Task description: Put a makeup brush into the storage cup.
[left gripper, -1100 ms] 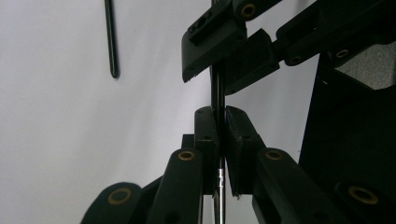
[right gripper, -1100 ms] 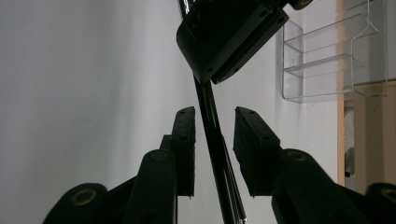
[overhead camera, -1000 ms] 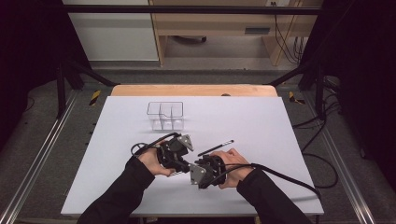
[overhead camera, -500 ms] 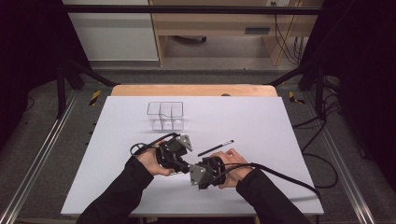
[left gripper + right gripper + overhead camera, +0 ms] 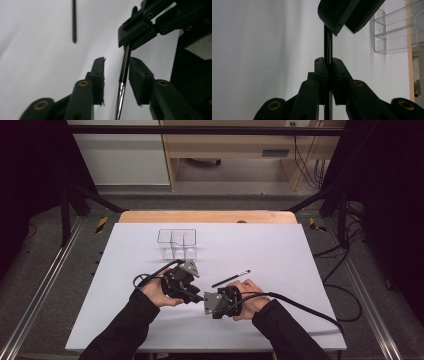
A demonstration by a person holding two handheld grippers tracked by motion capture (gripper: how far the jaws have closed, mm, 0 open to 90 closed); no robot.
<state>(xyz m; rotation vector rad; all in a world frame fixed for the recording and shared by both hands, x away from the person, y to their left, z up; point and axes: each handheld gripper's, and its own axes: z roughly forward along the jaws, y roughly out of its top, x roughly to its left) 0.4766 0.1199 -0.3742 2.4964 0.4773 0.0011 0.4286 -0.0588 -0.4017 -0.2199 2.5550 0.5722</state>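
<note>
White tabletop (image 5: 310, 270): right tool (image 5: 329, 65) clamps brush (image 5: 327, 45); left tool (image 5: 116, 75), just opening, straddles it untouched.

I work in what looks like a lab or recording bench, not a home. My white table top (image 5: 300, 270) sits on a wooden board (image 5: 205, 216) inside a frame of dark metal struts (image 5: 320, 200), with aluminium rails (image 5: 35, 300) running down the left and right edges of the frame. Black curtains (image 5: 30, 160) close off both upper corners. Loose cables (image 5: 345, 290) lie on the grey floor at the right, and a plain wooden bench (image 5: 240, 142) stands at top centre.
</note>
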